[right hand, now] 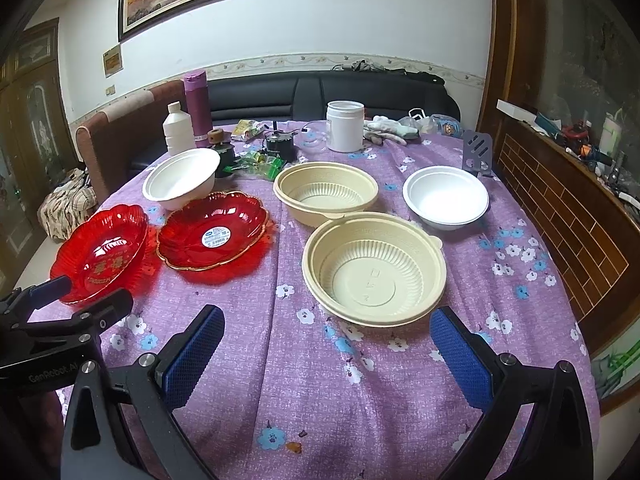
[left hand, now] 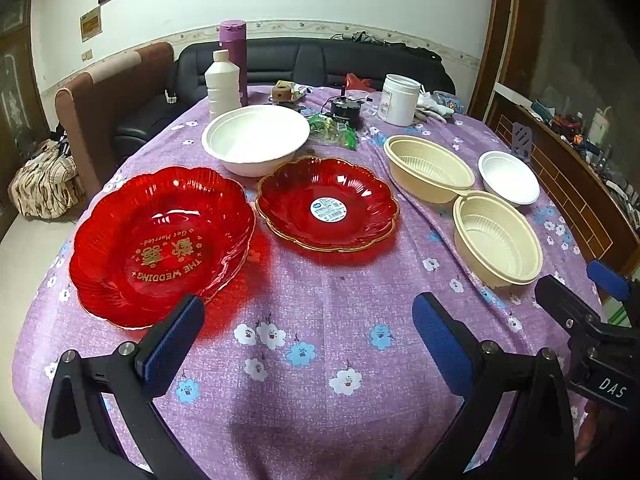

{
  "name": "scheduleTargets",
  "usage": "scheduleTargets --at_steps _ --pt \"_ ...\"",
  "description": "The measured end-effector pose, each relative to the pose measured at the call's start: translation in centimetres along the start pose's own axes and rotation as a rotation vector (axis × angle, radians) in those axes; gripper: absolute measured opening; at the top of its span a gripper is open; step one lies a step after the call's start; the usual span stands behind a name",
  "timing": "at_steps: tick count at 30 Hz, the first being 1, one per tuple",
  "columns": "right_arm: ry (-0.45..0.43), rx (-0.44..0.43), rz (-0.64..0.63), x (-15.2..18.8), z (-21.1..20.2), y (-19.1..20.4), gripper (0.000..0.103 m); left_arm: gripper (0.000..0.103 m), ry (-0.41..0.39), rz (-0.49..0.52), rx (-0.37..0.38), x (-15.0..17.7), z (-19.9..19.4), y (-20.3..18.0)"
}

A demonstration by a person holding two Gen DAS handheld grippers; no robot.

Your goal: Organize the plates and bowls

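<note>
From the left wrist view, the left gripper (left hand: 308,334) hangs over the purple flowered tablecloth (left hand: 320,360) with its blue-padded fingers spread wide apart and nothing between them; just beyond the left finger lies the red plate with gold lettering (left hand: 160,244), and beside it, to the right, the red plate with a round sticker (left hand: 328,204), their rims near but apart; behind them stands the large white bowl (left hand: 256,140), its near side just beside the stickered plate's far rim; to the right sit two cream ribbed bowls, the far cream bowl (left hand: 430,168) and the near cream bowl (left hand: 498,236), rims touching, with the small white bowl (left hand: 509,176) just beyond them; a white bottle (left hand: 223,86), a purple flask (left hand: 233,56) and a white jar (left hand: 400,100) stand at the table's far side; the right gripper (left hand: 580,292) shows at the right edge. From the right wrist view, the right gripper (right hand: 328,348) likewise holds its fingers wide apart, empty, above the cloth, with the near cream bowl (right hand: 374,276) just ahead of its tips; the far cream bowl (right hand: 326,192) touches it behind; the small white bowl (right hand: 446,196) lies to the right, the two red plates (right hand: 212,232) (right hand: 100,256) and the large white bowl (right hand: 182,178) to the left.
</note>
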State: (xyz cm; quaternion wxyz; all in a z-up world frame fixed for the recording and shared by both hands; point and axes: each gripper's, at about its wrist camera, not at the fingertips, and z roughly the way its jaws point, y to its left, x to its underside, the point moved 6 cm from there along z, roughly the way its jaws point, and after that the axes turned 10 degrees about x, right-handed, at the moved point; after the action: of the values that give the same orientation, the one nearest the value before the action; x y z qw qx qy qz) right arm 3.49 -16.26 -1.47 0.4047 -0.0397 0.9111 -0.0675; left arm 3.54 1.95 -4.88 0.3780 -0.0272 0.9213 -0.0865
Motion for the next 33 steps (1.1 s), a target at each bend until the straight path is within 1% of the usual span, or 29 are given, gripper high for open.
scheduleTargets --at_steps 4,15,21,26,30,33 --pt "0.004 -0.006 0.002 0.2 0.2 0.2 0.103 0.103 0.007 -0.012 0.000 0.1 0.3 0.3" --pt "0.009 -0.004 0.009 0.4 0.4 0.0 0.103 0.103 0.016 -0.003 0.007 0.2 0.7 0.0" --pt "0.006 -0.004 0.011 0.4 0.3 0.0 0.103 0.103 0.009 -0.002 0.011 0.3 0.6 0.0" --pt "0.010 -0.004 0.023 0.6 0.1 -0.1 0.103 0.103 0.016 0.007 0.014 0.6 0.4 -0.1" --pt "0.016 -0.003 0.015 0.9 0.1 0.2 0.103 0.103 0.028 -0.005 0.016 1.2 0.5 0.3" --pt "0.018 -0.008 0.016 0.9 0.1 0.4 0.103 0.103 0.027 -0.006 0.017 1.0 0.4 0.4"
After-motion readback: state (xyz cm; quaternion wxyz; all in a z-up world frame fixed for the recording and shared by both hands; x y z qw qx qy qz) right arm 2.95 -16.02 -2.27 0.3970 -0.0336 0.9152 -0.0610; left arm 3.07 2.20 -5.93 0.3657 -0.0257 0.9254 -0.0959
